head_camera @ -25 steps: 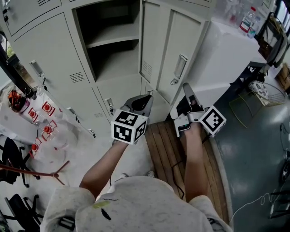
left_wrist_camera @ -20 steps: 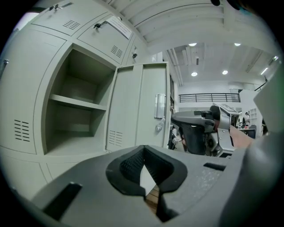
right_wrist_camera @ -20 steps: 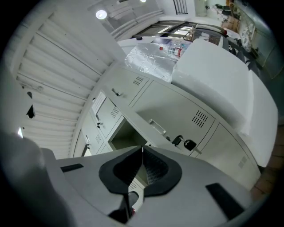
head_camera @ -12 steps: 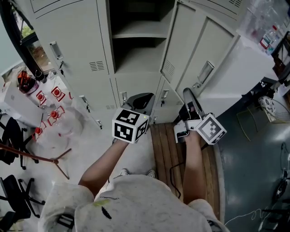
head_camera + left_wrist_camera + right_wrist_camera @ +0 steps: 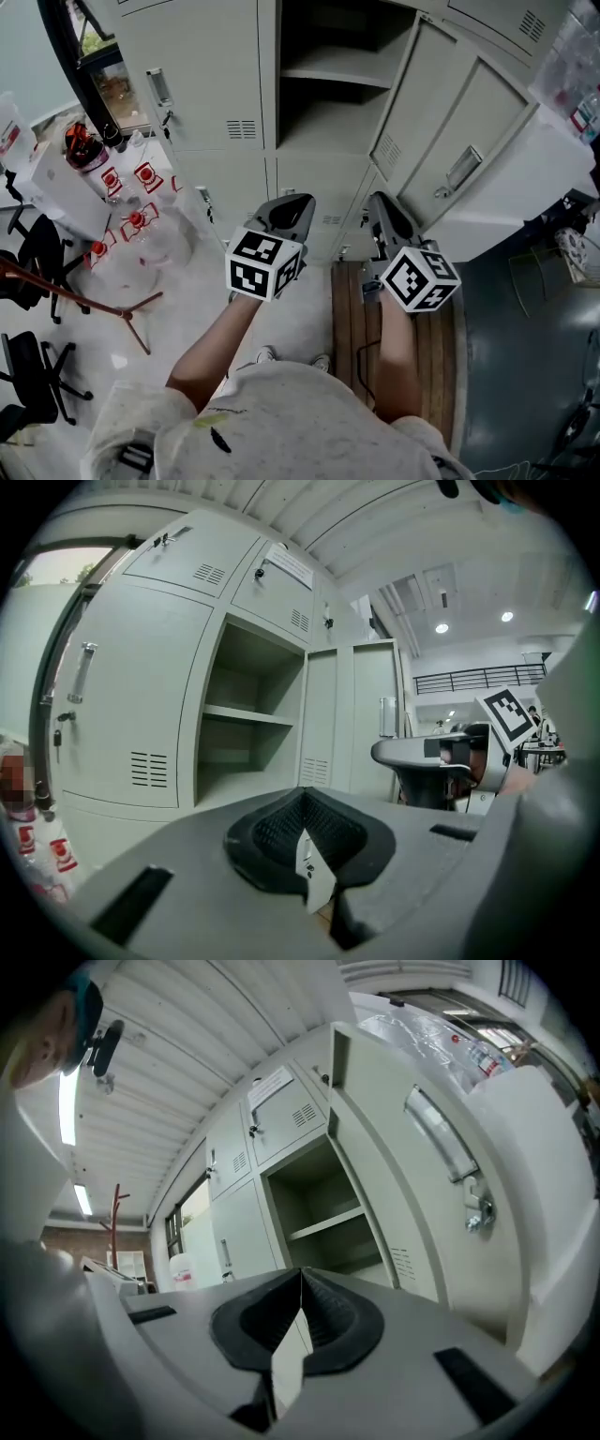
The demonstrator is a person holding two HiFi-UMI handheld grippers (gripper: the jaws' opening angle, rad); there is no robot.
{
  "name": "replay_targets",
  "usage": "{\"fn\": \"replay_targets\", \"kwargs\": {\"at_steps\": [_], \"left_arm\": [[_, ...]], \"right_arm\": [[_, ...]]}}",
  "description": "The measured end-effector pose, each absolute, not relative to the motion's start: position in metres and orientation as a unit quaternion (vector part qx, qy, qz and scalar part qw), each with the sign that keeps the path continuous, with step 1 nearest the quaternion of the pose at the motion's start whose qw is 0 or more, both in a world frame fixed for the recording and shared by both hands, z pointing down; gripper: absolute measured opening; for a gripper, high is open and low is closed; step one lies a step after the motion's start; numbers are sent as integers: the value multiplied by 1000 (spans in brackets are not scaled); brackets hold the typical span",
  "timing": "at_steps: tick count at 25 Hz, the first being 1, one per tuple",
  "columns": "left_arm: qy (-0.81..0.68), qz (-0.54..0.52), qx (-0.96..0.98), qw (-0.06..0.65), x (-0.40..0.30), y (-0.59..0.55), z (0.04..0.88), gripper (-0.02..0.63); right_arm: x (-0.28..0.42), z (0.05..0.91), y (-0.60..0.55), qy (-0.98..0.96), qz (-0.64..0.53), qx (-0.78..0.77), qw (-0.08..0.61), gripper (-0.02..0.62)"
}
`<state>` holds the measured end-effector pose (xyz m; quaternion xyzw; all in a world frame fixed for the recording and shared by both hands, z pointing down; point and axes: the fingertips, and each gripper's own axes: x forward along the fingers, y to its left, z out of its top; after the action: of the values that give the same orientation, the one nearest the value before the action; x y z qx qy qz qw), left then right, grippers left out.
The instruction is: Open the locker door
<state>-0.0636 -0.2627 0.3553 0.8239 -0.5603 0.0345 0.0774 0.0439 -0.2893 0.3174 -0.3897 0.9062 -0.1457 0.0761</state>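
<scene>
We hold both tongs low in front of a bank of grey steel lockers, side by side, apart from each other and clear of the metal. In the left gripper view the left tongs are pressed together, their black ribbed pads meeting along one line with nothing caught between them. The right tongs in their own view are drawn together in the same way and carry nothing. From the head view the left tongs point at the foot of the open compartment, and the right tongs point just to its right. The locker door already stands swung out to the right of that compartment, slanting toward us, with a block of vent slots low on it. It lies just beyond the right tongs without touching them. A long handle sits on the grey panel farther right, and we cannot tell whether that panel belongs to the same door. Inside the compartment a single shelf crosses the upper part, and nothing shows on it. To the left a closed door carries its own upright handle. On the floor, wooden boards lie under our right forearm, bottles with red labels stand at the left, and a black office chair is beyond them.
</scene>
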Motion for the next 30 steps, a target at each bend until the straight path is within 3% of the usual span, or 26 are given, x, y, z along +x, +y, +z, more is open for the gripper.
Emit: {"fn": "replay_targets", "kwargs": {"at_steps": [12,30], "left_arm": [[-589,44,803,81,-87,-242,355,6],[-605,51,791,77,-80,-240,356,6]], "right_arm": [[20,322,-270,919,-48,-391,1,3],[29,323,-267,923,-39,-384,-4,3]]}}
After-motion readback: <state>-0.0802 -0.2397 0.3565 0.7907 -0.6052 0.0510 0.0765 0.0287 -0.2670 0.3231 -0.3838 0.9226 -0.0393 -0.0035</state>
